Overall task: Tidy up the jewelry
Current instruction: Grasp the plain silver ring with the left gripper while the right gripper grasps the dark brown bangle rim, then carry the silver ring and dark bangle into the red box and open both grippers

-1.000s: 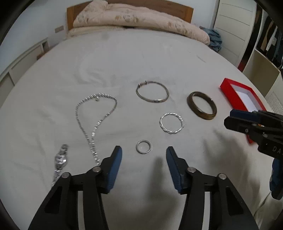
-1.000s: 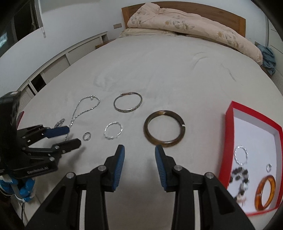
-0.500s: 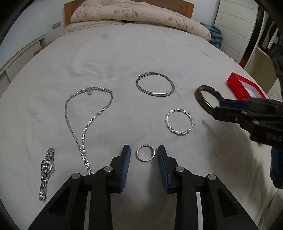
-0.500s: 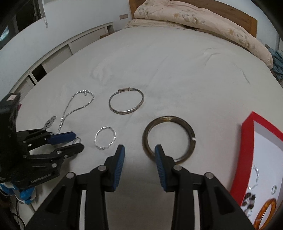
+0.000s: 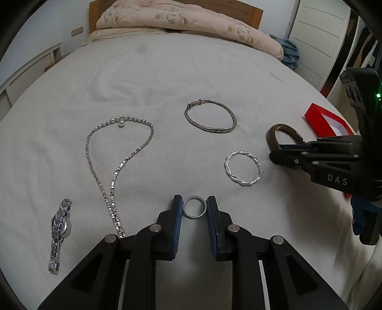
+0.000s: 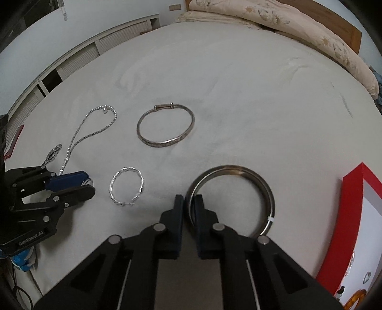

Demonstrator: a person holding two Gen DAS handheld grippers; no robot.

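Note:
A small silver ring (image 5: 193, 216) lies flat on the white bed sheet between the blue pads of my left gripper (image 5: 194, 199), whose jaws are closing and touch its sides. My right gripper (image 6: 189, 199) is shut on the near left rim of a dark brown bangle (image 6: 231, 168). In the left wrist view the right gripper (image 5: 272, 152) holds that bangle (image 5: 274, 132) tilted up off the sheet. The left gripper (image 6: 89, 183) shows at the left of the right wrist view.
Loose on the sheet lie a twisted silver bracelet (image 5: 243, 183), a plain silver bangle (image 5: 210, 130), a pearl-and-chain necklace (image 5: 121, 122) and a watch (image 5: 61, 224). A red box (image 6: 353, 190) with several pieces inside sits at the right. A folded quilt (image 5: 181, 21) covers the headboard end.
The left jaws narrowed around the ring until they meet it. The right gripper moved forward and down to the brown bangle and shut on its rim.

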